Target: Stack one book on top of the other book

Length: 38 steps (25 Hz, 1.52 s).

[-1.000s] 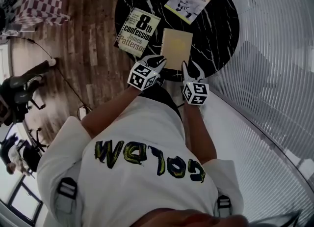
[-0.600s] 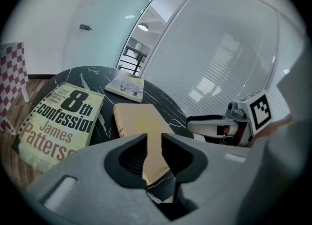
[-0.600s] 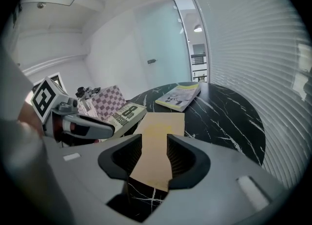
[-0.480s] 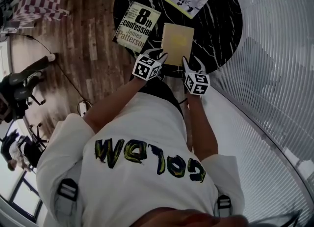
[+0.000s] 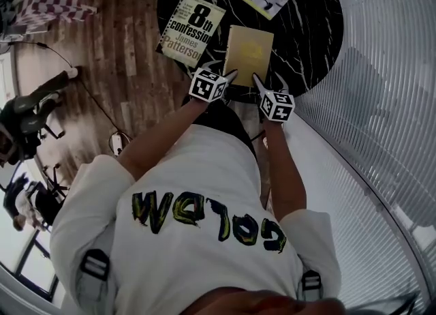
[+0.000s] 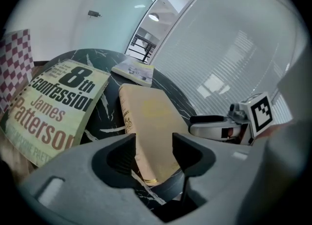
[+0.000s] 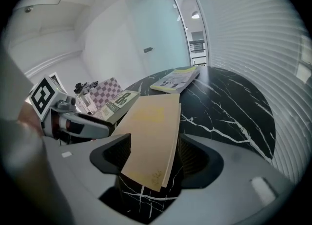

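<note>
The tan book [image 5: 248,54] lies upper centre on the black bench [image 5: 310,34], seemingly flat. The left gripper [image 5: 228,76] and right gripper [image 5: 261,82] straddle its near corners, jaws just opened and spread around it.

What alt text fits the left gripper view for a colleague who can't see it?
The left claw, its jaws just opened, straddles the near end of a tan book on a black marble table. A paperback titled 8th Confession lies to the left, a third book farther back, and the right claw at the right.
</note>
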{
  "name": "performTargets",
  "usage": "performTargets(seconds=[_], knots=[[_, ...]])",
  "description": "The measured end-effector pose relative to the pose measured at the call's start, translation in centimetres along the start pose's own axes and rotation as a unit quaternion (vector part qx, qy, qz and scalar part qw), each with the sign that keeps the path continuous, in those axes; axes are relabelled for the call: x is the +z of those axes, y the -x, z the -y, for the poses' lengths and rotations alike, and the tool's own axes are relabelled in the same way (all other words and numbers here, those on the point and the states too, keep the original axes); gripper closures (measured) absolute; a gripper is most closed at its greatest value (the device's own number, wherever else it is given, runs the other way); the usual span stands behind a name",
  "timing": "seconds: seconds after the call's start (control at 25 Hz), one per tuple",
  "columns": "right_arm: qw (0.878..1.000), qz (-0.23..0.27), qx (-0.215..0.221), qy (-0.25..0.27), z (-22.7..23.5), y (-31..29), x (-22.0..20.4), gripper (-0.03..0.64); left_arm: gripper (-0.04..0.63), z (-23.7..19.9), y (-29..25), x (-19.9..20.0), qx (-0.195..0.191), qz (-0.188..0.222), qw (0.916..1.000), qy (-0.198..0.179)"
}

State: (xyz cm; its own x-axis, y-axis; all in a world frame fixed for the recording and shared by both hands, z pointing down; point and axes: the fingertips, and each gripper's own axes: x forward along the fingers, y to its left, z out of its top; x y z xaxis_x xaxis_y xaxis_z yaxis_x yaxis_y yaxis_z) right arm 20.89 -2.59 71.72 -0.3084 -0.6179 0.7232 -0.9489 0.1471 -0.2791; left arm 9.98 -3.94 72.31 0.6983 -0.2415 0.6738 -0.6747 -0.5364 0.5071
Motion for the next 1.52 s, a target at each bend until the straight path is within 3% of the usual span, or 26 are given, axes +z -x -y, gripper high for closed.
performTargets(seconds=[0.12, 0.6, 0.84, 1.52], knots=[[1.000, -0.010, 0.004, -0.001, 0.1, -0.7, -0.6, 0.280, 0.330, -0.3, -0.6, -0.5, 0.000, -0.010, 0.9999, 0.012], [0.999, -0.034, 0.015, -0.019, 0.3, -2.3, -2.2, 0.252, 0.310, -1.2, -1.9, -2.2, 0.009, -0.046, 0.9987, 0.022], [0.998, -0.030, 0.033, -0.035, -0.3, -2.6, -2.5, 0.319, 0.315, -1.2, -2.4, -2.4, -0.002, -0.052, 0.9984, 0.023], [0.997, -0.029, 0.028, -0.060, -0.4, -2.0, -2.2, 0.362, 0.339, -1.1, -1.9, -2.4, -0.002, -0.059, 0.9978, 0.030]])
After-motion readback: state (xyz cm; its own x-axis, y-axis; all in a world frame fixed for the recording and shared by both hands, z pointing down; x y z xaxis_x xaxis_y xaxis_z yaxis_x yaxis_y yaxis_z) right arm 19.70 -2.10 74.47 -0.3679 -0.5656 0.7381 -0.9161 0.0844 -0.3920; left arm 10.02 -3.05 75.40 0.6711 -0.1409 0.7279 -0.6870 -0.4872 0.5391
